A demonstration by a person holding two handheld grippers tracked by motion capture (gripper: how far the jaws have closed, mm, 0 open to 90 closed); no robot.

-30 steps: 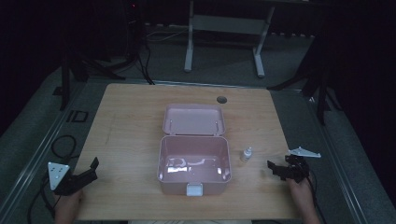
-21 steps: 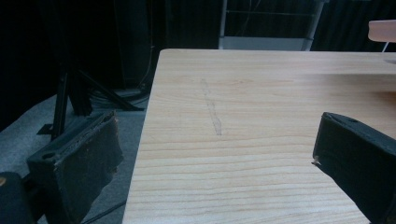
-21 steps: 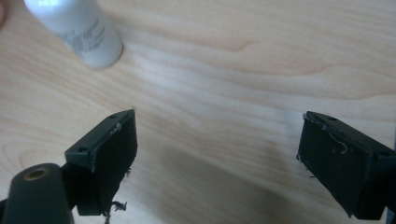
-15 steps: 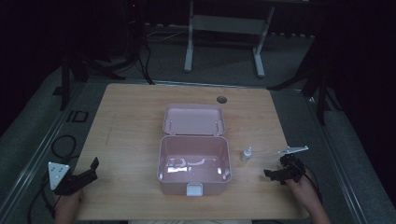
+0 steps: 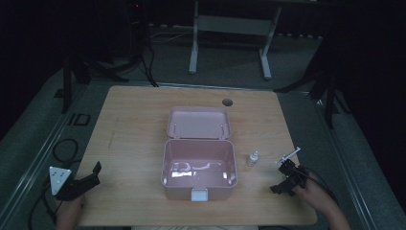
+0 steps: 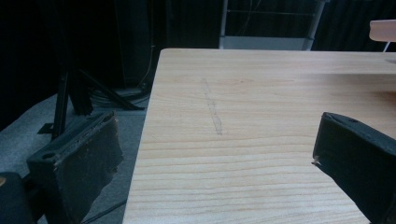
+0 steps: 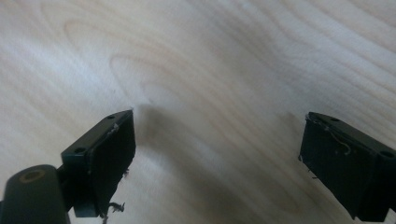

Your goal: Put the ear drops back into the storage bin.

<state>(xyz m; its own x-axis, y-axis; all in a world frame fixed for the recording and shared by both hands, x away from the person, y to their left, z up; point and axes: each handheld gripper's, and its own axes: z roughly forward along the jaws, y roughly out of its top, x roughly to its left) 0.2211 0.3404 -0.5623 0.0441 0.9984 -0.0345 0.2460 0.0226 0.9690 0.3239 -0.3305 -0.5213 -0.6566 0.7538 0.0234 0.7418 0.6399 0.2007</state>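
An open pink box (image 5: 198, 191) stands mid-table, its lid (image 5: 198, 123) folded back flat behind it. Inside I make out only glare on the bottom. A small white bottle (image 5: 252, 158) stands upright just right of the box. My right gripper (image 5: 280, 179) is right of the bottle near the front edge, open, tilted down at bare wood; in the right gripper view the right gripper (image 7: 217, 158) has nothing between its jaws. My left gripper (image 5: 95, 173) rests open at the front left corner. In the left gripper view the left gripper (image 6: 210, 158) straddles the table's left edge.
The wooden table (image 5: 134, 124) has a round cable hole (image 5: 227, 102) at the back. A corner of the pink lid (image 6: 383, 29) shows far right in the left gripper view. Dark floor, cables and a metal stand (image 5: 230, 28) lie beyond the table.
My right gripper has shifted slightly toward the front edge and tipped downward, its grey plate turning edge-on. The left gripper, box and bottle have not moved.
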